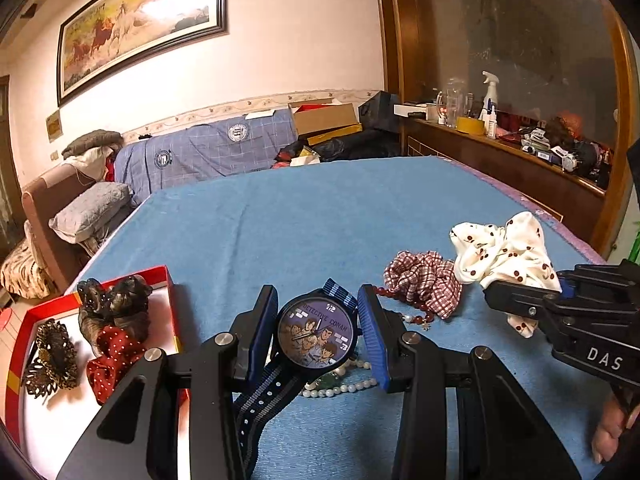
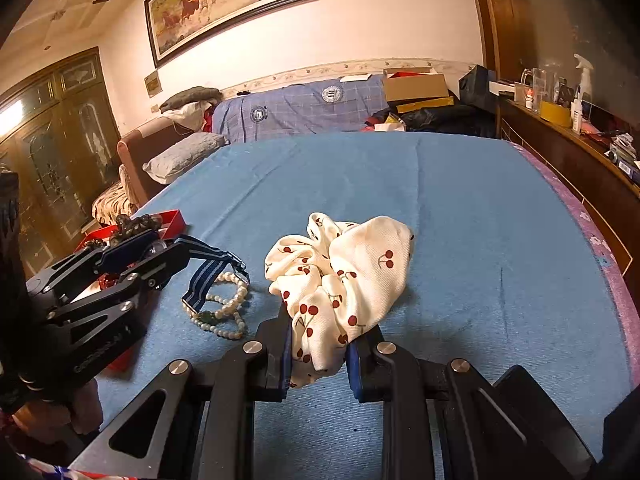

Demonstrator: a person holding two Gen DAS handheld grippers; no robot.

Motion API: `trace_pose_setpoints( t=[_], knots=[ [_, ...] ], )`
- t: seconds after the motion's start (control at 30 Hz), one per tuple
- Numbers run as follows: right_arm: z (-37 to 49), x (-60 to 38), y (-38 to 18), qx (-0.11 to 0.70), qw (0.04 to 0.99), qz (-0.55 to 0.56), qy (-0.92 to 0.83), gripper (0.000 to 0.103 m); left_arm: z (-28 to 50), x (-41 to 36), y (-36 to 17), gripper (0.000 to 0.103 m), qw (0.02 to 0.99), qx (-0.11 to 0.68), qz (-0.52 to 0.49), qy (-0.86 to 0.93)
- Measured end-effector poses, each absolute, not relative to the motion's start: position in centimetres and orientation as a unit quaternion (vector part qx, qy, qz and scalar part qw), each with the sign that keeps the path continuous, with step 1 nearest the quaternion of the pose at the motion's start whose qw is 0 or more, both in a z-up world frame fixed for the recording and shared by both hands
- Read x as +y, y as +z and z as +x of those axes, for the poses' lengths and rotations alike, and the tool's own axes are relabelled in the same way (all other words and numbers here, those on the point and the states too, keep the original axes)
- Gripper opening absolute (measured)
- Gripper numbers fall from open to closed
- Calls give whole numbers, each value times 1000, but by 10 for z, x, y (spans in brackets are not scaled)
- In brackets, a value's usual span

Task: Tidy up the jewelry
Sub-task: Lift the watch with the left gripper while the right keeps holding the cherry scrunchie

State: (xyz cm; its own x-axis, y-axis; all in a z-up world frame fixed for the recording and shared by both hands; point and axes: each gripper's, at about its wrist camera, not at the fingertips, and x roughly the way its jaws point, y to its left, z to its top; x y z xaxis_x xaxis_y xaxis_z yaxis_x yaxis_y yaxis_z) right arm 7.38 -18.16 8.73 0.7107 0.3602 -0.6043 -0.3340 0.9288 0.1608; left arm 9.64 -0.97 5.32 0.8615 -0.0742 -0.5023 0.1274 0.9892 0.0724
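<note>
My left gripper (image 1: 318, 312) is shut on a Detective Conan watch (image 1: 318, 334) with a striped navy strap, held just above the blue cloth. My right gripper (image 2: 318, 332) is shut on a white cherry-print scrunchie (image 2: 340, 272); it shows at the right in the left wrist view (image 1: 504, 252). A pearl bracelet (image 2: 224, 308) with a green stone lies on the cloth under the watch. A red plaid scrunchie (image 1: 424, 282) and a red bead bracelet (image 1: 412, 312) lie between the grippers. The left gripper also shows in the right wrist view (image 2: 160, 252).
A red box (image 1: 160, 276) with a white floor stands at the left, holding a dark scrunchie (image 1: 112, 300), a red dotted scrunchie (image 1: 112, 356) and a brown lace piece (image 1: 52, 356). The blue cloth (image 1: 300, 220) covers the table. A sofa stands behind, a cluttered wooden shelf at the right.
</note>
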Motion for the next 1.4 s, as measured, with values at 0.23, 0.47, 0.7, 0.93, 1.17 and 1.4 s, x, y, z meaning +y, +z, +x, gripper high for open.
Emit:
trace_pose_setpoints(
  t=[0.23,0.47,0.7,0.93,1.17,1.4],
  knots=[
    [72,-177,88,326,925,15,192,23,93,-9,53,40,966,250,57,-44],
    [68,-175,87,322,926,12,197,23,89,-11,54,40,968,239,58,-39],
    [65,-174,87,317,927,11,201,23,89,-10,54,40,969,237,56,-36],
    [65,-174,88,318,927,11,201,23,89,-9,55,40,970,235,57,-33],
    [63,-174,89,316,927,10,200,23,88,-9,55,40,970,234,56,-31],
    [61,-174,91,310,929,10,204,23,87,-7,55,40,970,233,54,-30]
  ],
)
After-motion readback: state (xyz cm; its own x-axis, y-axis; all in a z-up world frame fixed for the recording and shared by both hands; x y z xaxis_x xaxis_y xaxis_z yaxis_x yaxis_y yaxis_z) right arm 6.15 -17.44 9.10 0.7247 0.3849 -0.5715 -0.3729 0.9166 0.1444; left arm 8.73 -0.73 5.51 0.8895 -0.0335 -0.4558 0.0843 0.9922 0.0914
